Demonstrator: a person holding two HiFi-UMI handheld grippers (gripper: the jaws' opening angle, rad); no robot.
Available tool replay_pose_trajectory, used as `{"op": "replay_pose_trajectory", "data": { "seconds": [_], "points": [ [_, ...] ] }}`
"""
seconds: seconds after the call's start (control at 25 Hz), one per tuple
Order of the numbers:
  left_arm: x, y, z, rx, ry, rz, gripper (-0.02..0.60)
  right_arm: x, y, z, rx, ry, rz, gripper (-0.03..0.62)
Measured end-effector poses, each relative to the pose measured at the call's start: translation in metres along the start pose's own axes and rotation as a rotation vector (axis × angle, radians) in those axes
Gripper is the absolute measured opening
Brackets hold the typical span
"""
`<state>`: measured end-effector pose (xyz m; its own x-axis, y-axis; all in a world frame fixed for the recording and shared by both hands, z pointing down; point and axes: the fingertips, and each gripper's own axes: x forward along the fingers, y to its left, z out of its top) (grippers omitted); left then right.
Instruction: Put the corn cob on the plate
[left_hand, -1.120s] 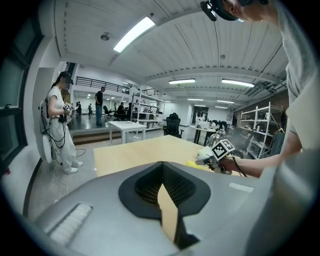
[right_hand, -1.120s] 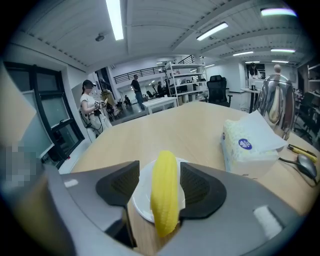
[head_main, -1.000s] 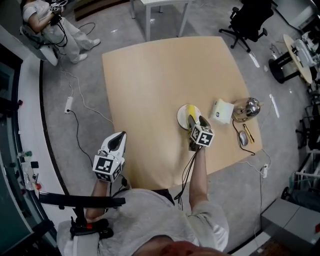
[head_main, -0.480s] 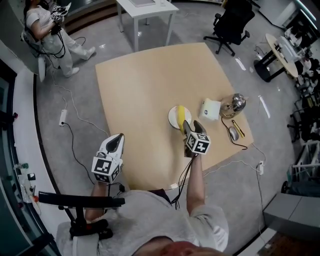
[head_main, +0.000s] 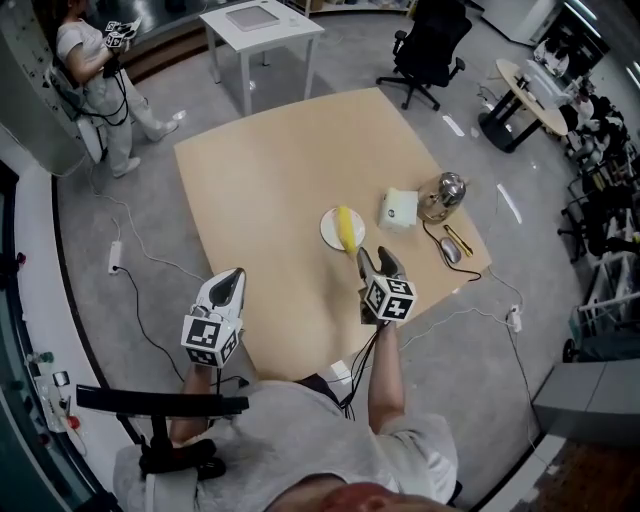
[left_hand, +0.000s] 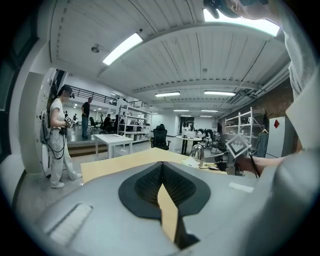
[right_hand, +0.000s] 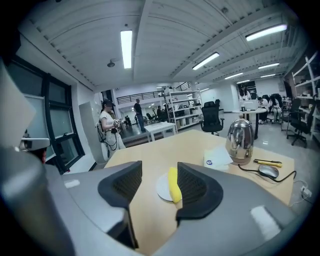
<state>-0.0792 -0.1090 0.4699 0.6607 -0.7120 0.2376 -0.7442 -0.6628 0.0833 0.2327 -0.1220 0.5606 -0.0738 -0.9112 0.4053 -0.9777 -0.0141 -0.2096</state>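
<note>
Nearest, the left hand-held gripper (head_main: 236, 274) hangs at the worktop's (head_main: 270, 180) near-left edge, its 2 jaws clenched together on nothing. The right hand-held gripper (head_main: 376, 260) hovers above the near edge, jaws apart and closing, with nothing between them. Just beyond it and slightly left, the corn cob (head_main: 347, 228) lies on the plate (head_main: 327, 232) — let go, its long axis running near to far, roughly in line with the right hand-held gripper — by far the nearer of the 2.

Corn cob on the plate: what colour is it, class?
Yellow. The corn cob shows best in the right gripper view.
</note>
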Motion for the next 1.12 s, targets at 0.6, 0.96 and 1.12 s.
{"op": "replay_pose_trajectory", "data": {
  "seconds": [0.6,0.96,1.12],
  "points": [
    [-0.024,-0.04,-0.005,0.021,-0.043,-0.129,0.02,-0.112,0.029,-0.001,-0.015,-0.152,-0.098,0.161],
    [-0.037,-0.061,-0.011,0.036,-0.051,-0.185,0.02,-0.17,0.043,-0.015,-0.007,-0.213,-0.151,0.118],
    [-0.042,-0.073,-0.012,0.044,-0.06,-0.209,0.019,-0.19,0.047,-0.018,-0.008,-0.243,-0.165,0.101]
  ]
}}
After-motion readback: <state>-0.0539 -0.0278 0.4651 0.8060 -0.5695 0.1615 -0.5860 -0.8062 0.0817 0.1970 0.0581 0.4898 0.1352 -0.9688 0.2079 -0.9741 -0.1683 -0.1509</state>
